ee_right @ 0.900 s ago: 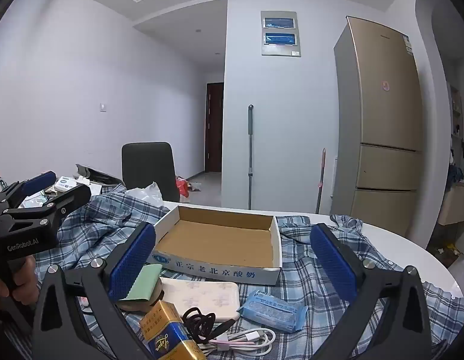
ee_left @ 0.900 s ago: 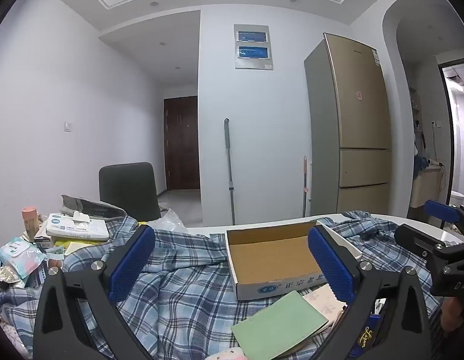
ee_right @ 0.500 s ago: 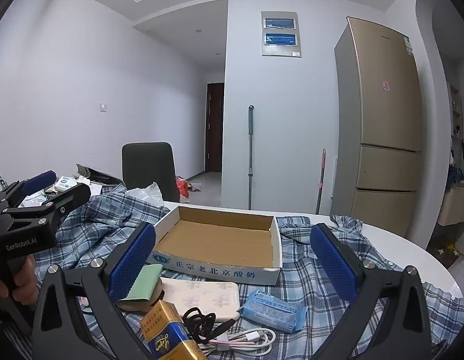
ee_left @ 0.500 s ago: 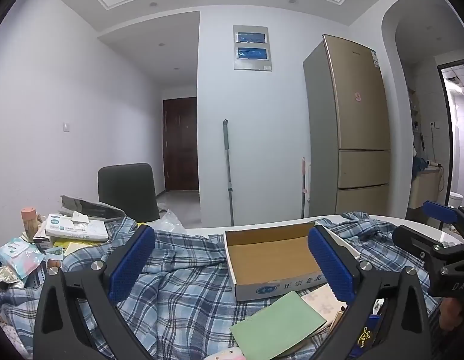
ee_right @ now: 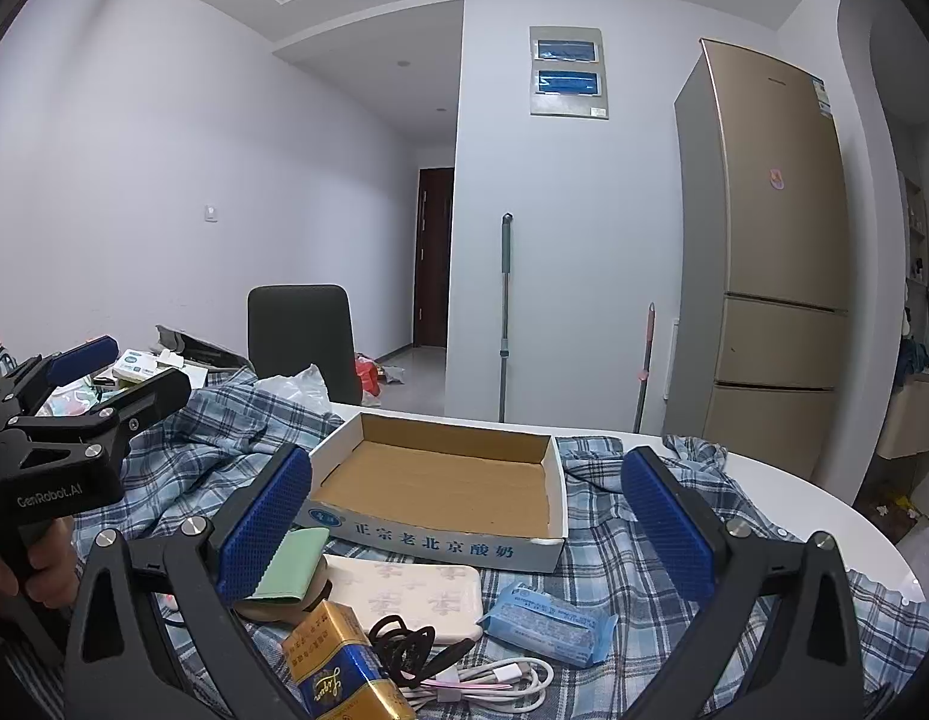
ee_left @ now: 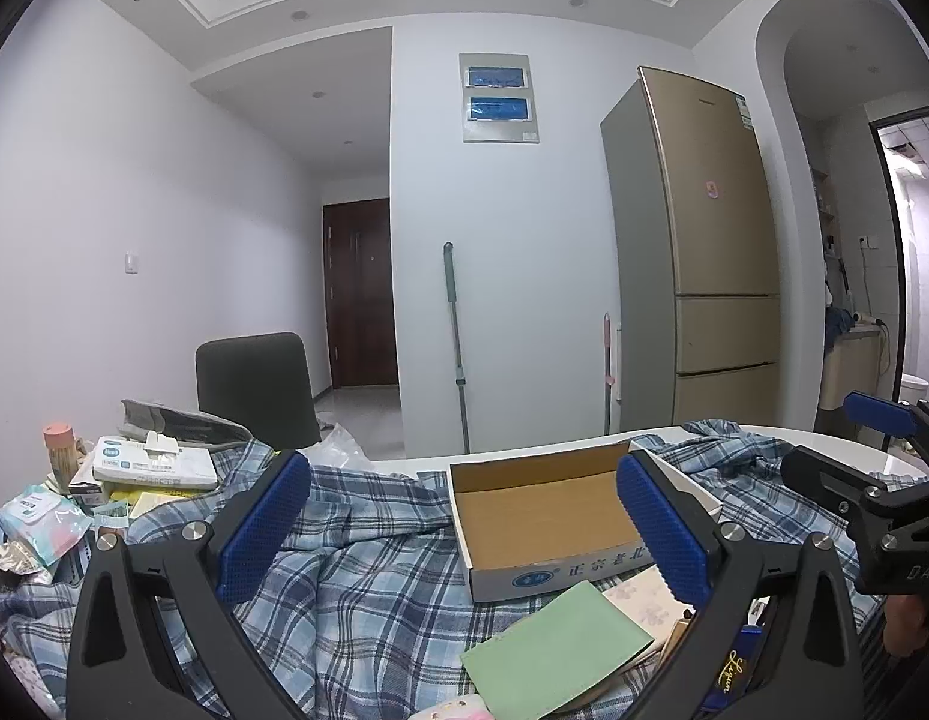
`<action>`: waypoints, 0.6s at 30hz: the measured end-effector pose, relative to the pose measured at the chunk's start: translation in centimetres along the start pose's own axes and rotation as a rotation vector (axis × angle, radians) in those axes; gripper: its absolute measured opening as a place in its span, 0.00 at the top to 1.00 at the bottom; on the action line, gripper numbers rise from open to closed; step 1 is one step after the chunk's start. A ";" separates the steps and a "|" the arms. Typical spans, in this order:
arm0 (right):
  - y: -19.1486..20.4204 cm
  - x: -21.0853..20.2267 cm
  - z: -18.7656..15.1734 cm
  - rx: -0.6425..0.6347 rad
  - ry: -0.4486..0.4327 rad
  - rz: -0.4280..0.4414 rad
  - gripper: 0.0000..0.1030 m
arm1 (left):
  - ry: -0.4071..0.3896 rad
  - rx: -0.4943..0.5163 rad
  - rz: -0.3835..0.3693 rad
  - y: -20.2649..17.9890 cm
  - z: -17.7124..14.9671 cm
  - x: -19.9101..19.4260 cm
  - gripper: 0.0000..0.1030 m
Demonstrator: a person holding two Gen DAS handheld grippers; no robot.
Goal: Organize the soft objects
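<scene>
Plaid shirt (ee_right: 614,546) lies spread over the surface (ee_right: 788,492) beneath a cardboard box (ee_right: 446,480); left gripper (ee_left: 464,528) and right gripper (ee_right: 464,522) hover above, jaws wide apart, holding nothing.

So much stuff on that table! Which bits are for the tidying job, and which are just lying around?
For the job:
box
plaid shirt
tissue pack
white pack

Lying about:
gold carton
cables
green card
chair
fridge
mop
</scene>
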State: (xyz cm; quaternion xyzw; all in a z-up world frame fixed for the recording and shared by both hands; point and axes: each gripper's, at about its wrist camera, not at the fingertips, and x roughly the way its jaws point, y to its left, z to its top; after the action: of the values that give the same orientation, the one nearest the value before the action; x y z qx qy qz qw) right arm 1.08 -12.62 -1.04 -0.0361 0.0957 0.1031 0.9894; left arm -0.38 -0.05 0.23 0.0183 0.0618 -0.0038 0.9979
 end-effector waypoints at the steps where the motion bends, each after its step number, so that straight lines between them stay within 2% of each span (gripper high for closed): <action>1: 0.0 0.0 0.0 -0.001 0.000 0.000 0.00 | 0.001 0.001 0.000 -0.1 0.0 0.0 0.00; 18: 0.4 -0.1 0.2 -0.009 -0.005 0.003 0.00 | -0.001 0.013 -0.003 -0.6 -0.2 -0.1 0.00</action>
State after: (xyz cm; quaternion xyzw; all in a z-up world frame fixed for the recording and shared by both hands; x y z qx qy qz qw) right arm 0.95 -12.25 -0.90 -0.0400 0.0929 0.1053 0.9893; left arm -0.51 -0.66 -0.01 0.0247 0.0614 -0.0058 0.9978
